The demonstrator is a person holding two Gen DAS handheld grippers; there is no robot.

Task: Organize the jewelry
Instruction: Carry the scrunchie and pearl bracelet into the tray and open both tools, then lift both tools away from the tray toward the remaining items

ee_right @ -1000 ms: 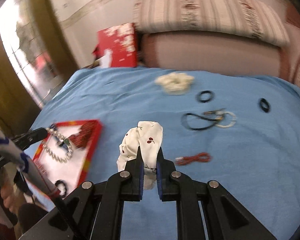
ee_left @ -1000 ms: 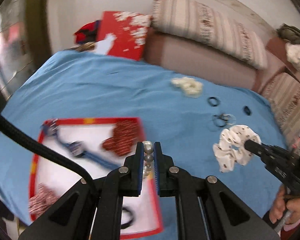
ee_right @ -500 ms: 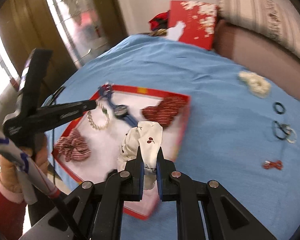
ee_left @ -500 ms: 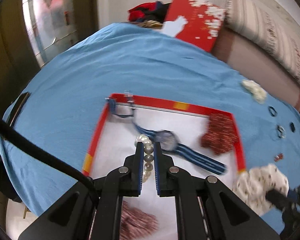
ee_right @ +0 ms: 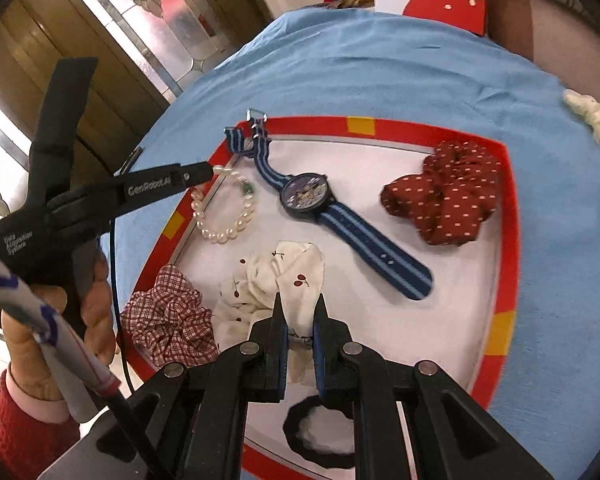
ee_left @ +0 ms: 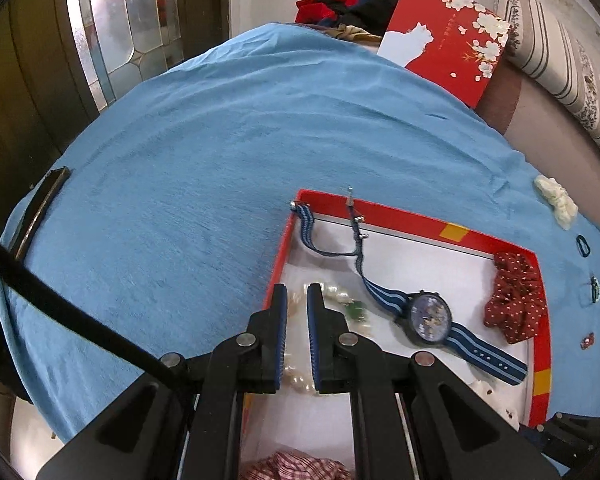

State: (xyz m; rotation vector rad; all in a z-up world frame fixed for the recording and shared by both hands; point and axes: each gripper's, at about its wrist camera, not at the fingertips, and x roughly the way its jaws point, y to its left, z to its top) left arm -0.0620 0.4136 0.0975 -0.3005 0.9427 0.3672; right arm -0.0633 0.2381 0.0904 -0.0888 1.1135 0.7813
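A red-rimmed white tray (ee_left: 400, 216) (ee_right: 508, 216) lies on the blue cloth. My left gripper (ee_left: 297, 292) (ee_right: 209, 171) is shut on a pearl bracelet (ee_right: 224, 216), which drapes over the tray's left corner. My right gripper (ee_right: 299, 300) holds a white cherry-print scrunchie (ee_right: 284, 276), whose bulk rests on the tray floor. Its jaws are opening, with the fabric still pinched between them. A blue striped watch (ee_left: 428, 316) (ee_right: 306, 194), a red dotted scrunchie (ee_left: 516, 296) (ee_right: 448, 200), a red checked scrunchie (ee_right: 168, 312) and a black hair tie (ee_right: 320, 436) lie in the tray.
A cream scrunchie (ee_left: 556, 200) and small black rings (ee_left: 582, 246) lie on the cloth right of the tray. A red gift bag (ee_left: 444, 56) leans against a sofa at the back. A dark flat object (ee_left: 40, 208) sits at the table's left edge. A hand (ee_right: 96, 300) grips the left tool.
Both grippers have swung left from the loose items to over the tray and come down. The bracelet and the white scrunchie now touch the tray.
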